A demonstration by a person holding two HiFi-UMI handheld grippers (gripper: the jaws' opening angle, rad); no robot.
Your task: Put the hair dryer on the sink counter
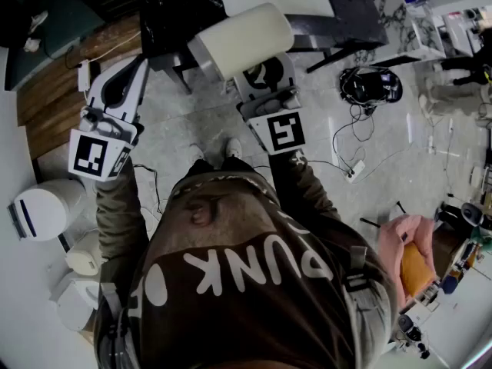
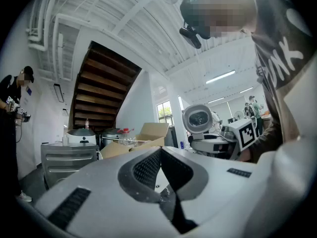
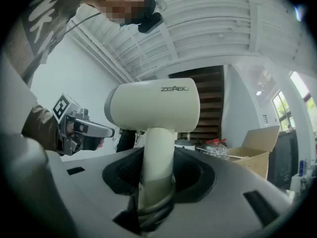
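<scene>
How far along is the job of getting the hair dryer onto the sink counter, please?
Done: the hair dryer is picked up, with the right gripper closed on its handle and its body upright above the jaws. In hand: it is held in the air over the floor, while the left gripper is shut and empty. Left: setting it down on the sink counter, which no view shows.

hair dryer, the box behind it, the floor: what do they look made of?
Hair dryer: likely plastic, cream, smooth with a soft sheen; rounded moulded body and a printed logo.
Box: brown cardboard, matte; thin flaps folded open.
Floor: grey stone tile or polished concrete, can't tell which; mottled, veined patches and a faint sheen.
</scene>
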